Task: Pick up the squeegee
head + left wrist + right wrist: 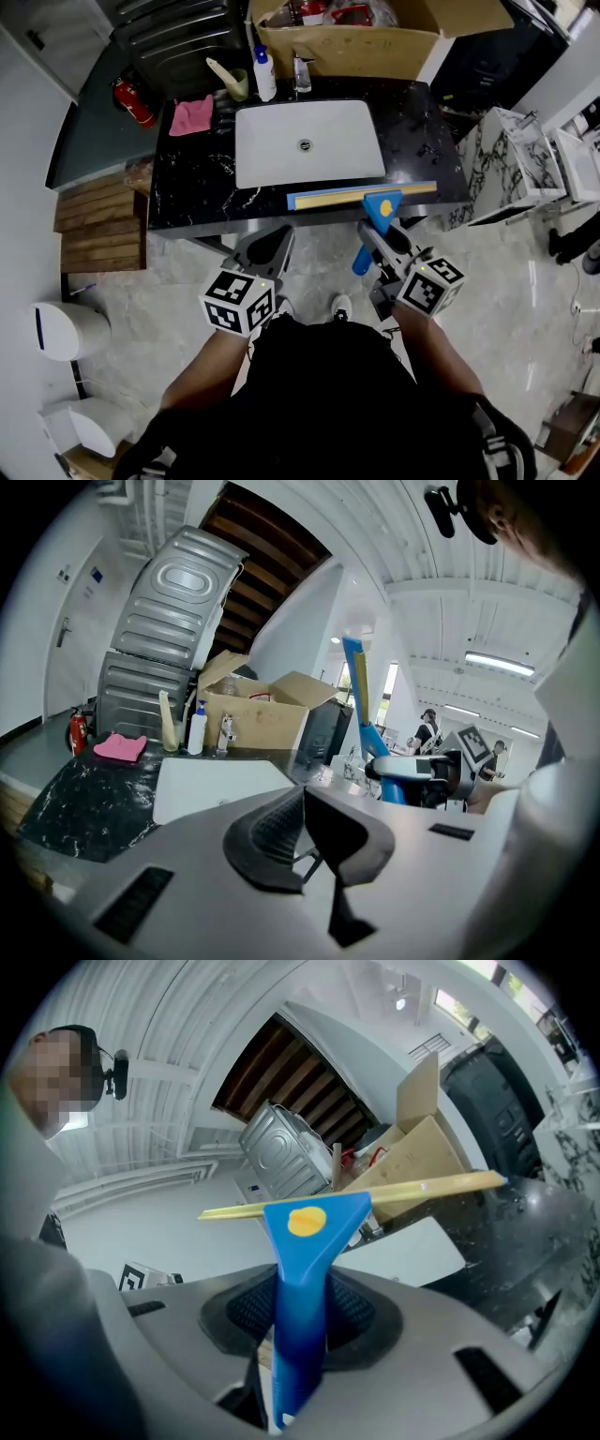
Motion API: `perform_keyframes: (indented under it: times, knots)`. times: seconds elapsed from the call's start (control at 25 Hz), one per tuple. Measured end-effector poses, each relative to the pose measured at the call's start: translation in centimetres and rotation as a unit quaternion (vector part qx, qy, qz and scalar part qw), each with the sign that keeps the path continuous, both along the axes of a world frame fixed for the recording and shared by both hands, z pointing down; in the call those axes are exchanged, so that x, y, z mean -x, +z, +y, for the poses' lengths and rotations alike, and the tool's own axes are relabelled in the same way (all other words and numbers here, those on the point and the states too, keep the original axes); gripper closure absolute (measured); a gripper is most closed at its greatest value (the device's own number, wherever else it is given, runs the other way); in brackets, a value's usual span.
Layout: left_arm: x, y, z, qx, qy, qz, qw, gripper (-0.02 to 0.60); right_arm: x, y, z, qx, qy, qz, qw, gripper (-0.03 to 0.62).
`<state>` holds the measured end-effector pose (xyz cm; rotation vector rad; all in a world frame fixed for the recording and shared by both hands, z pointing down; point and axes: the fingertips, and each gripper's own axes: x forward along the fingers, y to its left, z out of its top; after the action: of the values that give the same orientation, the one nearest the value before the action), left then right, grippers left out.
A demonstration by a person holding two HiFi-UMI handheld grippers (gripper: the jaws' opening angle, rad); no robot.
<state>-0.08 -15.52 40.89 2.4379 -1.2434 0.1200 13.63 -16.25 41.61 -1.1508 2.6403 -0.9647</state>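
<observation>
The squeegee (361, 195) has a blue handle, a yellow button and a long yellow-edged blade. It hangs in the air over the front edge of the black counter (192, 183), blade level. My right gripper (377, 234) is shut on the blue handle (298, 1335), which stands upright between its pads, with the blade (394, 1192) above. My left gripper (272, 242) is to the left of it, below the counter's front edge, with nothing in it. Its jaws are shut, pads (281, 832) touching. In the left gripper view the squeegee (356, 686) stands at the right.
A white sink (305, 141) is set in the counter. A pink cloth (191, 114), a spray bottle (265, 75) and a tap (300, 73) stand along its back. A cardboard box (356, 45) lies behind. A fire extinguisher (134, 103), wooden pallet (98, 225) and white bin (70, 328) are at left.
</observation>
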Motion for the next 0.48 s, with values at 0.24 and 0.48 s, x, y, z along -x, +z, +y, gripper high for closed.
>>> perform_keyframes:
  times: [0.24, 0.48]
  knots:
    - [-0.26, -0.9, -0.07, -0.01, 0.008, -0.003, 0.9999, 0.565, 0.26, -0.07, 0.14, 0.011, -0.004, -0.018, 1.0, 0.468]
    - [-0.13, -0.99, 0.03, -0.011, 0.01, -0.007, 0.9999, 0.565, 0.2, -0.48, 0.13, 0.007, -0.001, -0.02, 1.0, 0.468]
